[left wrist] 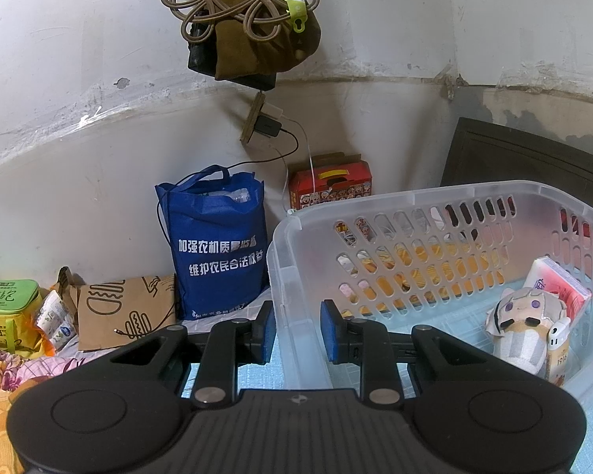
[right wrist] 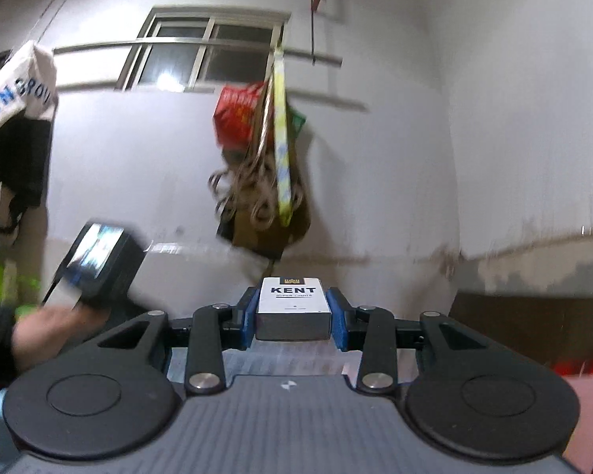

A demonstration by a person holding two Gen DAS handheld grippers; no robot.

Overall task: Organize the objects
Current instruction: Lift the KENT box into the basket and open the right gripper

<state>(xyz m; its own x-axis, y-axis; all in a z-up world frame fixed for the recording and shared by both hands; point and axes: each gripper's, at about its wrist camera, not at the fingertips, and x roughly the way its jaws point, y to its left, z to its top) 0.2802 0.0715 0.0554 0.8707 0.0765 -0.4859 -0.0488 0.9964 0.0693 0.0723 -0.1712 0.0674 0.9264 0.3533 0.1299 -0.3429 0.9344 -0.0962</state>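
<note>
Cigarette pack (right wrist: 293,308) clamped in raised right claw (right wrist: 293,318).

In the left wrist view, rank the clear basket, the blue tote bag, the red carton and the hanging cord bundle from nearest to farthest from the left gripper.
1. Clear basket: its corner wall sits between the left gripper's fingers.
2. Blue tote bag: standing just left of the basket.
3. Red carton: behind the basket, against the wall.
4. Cord bundle: hanging high on the wall.
</note>
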